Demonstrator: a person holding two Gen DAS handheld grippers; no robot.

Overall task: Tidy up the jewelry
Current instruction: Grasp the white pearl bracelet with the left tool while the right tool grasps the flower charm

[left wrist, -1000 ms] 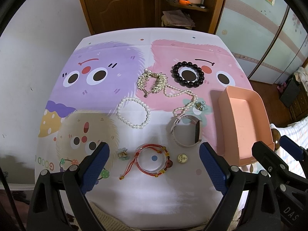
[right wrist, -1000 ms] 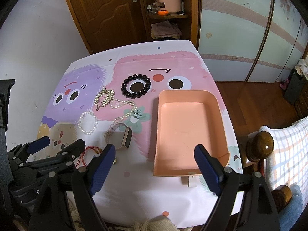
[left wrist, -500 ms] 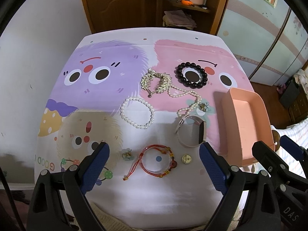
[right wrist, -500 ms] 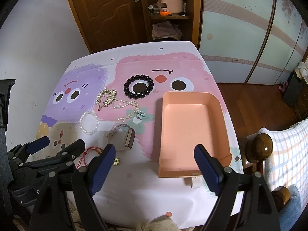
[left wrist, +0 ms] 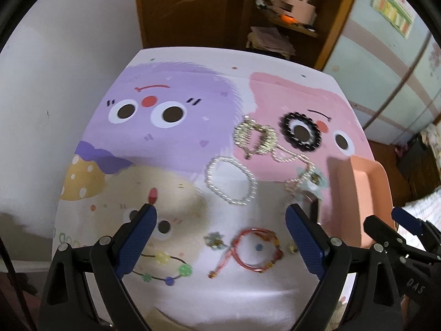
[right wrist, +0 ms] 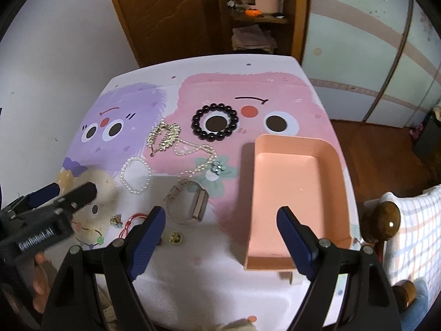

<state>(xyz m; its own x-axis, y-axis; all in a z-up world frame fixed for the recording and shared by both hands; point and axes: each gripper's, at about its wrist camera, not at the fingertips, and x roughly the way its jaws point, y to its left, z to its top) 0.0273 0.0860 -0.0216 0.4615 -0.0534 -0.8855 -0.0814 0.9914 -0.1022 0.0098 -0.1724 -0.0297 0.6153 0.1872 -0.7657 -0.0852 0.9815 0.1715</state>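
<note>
Jewelry lies spread on the cartoon tablecloth (left wrist: 171, 149), and through the left wrist camera we see our left gripper (left wrist: 220, 227) with its jaws wide apart and holding nothing, above the near edge where the red cord bracelet (left wrist: 255, 249) lies between the fingers, with the pearl bracelet (left wrist: 231, 180) and the gold necklace (left wrist: 255, 136) farther away. Through the right wrist camera we see our right gripper (right wrist: 220, 230) also wide open and empty, with the watch (right wrist: 188, 202) and the black bead bracelet (right wrist: 215, 122) ahead, left of the pink tray (right wrist: 335, 165), which has nothing inside.
</note>
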